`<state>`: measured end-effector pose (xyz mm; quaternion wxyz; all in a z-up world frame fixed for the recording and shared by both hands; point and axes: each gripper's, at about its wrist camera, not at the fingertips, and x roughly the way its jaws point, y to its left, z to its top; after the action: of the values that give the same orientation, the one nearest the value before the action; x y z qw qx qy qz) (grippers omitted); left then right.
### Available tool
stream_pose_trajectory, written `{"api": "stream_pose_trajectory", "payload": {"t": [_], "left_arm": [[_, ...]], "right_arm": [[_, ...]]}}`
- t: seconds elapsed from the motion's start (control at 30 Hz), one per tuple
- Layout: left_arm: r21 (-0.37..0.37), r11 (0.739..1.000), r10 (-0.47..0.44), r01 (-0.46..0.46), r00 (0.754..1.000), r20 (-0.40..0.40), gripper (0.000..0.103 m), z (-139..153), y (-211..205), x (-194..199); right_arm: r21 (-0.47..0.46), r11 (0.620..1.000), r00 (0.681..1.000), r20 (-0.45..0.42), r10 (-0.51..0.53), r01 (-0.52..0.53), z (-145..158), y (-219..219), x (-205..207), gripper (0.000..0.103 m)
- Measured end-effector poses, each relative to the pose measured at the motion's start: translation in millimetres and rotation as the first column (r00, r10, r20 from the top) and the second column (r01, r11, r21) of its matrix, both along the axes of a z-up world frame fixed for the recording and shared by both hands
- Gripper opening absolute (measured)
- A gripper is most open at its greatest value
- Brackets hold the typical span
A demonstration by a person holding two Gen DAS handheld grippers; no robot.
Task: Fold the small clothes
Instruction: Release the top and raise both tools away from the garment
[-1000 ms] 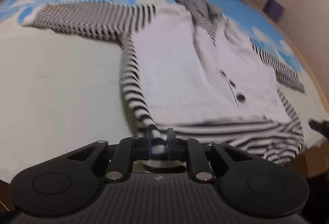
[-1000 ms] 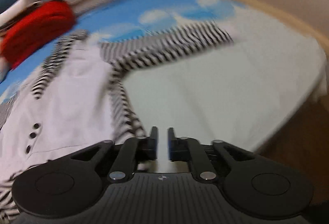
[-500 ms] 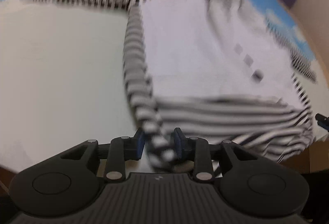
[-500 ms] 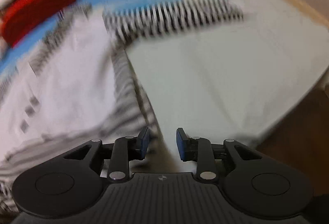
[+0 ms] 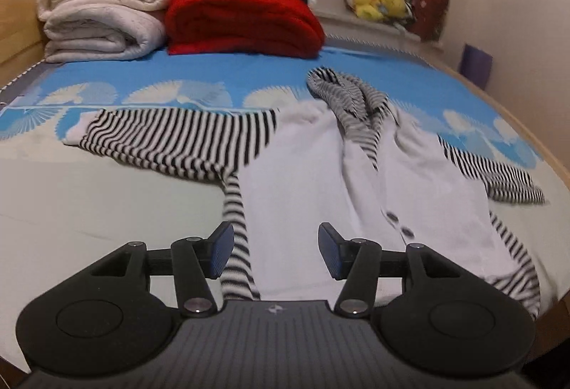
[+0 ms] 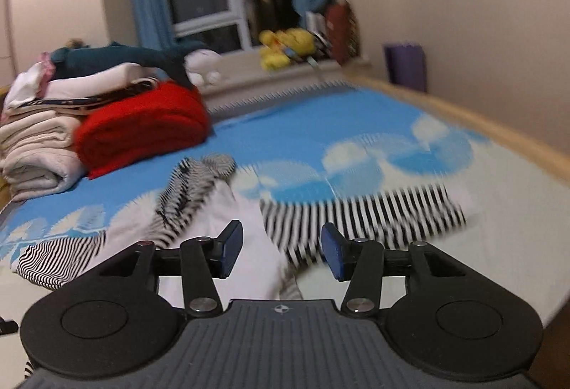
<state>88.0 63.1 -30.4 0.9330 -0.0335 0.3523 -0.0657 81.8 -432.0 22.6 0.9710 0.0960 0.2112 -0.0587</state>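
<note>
A small white hooded jacket [image 5: 313, 175] with black-and-white striped sleeves, hood and hem lies flat on the bed, sleeves spread left [image 5: 178, 139] and right [image 5: 498, 178]. My left gripper [image 5: 276, 253] is open and empty above the jacket's lower left part, its left pad beside the striped side seam [image 5: 237, 246]. My right gripper [image 6: 281, 253] is open and empty over the jacket's [image 6: 249, 246] right side, near the right striped sleeve [image 6: 374, 214]. The right wrist view is blurred.
The bed has a pale and blue fan-patterned sheet [image 5: 89, 228]. Folded cream blankets [image 5: 99, 18] and a red blanket [image 5: 242, 21] are stacked at the head. A wooden bed rim [image 6: 481, 128] runs along the right. Yellow plush toys [image 5: 377, 2] sit on the windowsill.
Both grippers have opened, the left letting go of the striped hem corner it held. Both have lifted and tilted up, so the views now reach the far end of the bed.
</note>
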Motion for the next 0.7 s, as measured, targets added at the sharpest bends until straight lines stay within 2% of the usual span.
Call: {"api": "stream_pose_trajectory", "payload": {"t": [0.13, 0.27, 0.37, 0.4, 0.53, 0.63, 0.7], "left_arm": [[-0.033, 0.999, 0.022, -0.022, 1.000, 0.011, 0.057, 24.7, 18.5, 31.0], [-0.013, 0.999, 0.040, -0.040, 0.998, 0.056, 0.055, 51.0, 37.3, 76.1], [0.003, 0.998, 0.062, -0.062, 0.993, 0.100, 0.050, 60.3, 54.7, 115.2], [0.001, 0.997, 0.078, -0.078, 0.991, 0.105, 0.045, 59.8, 63.2, 128.1], [-0.048, 0.984, 0.175, -0.172, 0.983, 0.057, 0.019, 36.5, 107.7, 172.8], [-0.053, 0.969, 0.238, -0.240, 0.970, -0.041, 0.016, -3.4, 142.2, 191.0], [-0.064, 0.954, 0.282, -0.292, 0.951, -0.124, 0.014, -22.9, 163.8, 205.1]], "right_arm": [[-0.024, 0.999, 0.999, 0.032, 0.039, -0.038, 16.7, -0.6, 26.8, 0.055], [-0.007, 0.999, 0.999, 0.025, 0.039, -0.039, 16.5, 7.5, 63.9, 0.055], [0.002, 0.999, 0.998, 0.020, 0.052, -0.053, 15.5, 27.0, 89.1, 0.055], [-0.005, 0.998, 0.998, 0.014, 0.068, -0.068, 15.2, 37.4, 102.2, 0.055], [-0.004, 0.991, 0.991, -0.010, 0.136, -0.136, 10.1, 76.8, 146.3, 0.055], [0.011, 0.978, 0.978, -0.014, 0.207, -0.207, 2.2, 100.9, 173.8, 0.055], [0.028, 0.969, 0.969, -0.026, 0.245, -0.244, -8.8, 110.5, 185.5, 0.052]]}}
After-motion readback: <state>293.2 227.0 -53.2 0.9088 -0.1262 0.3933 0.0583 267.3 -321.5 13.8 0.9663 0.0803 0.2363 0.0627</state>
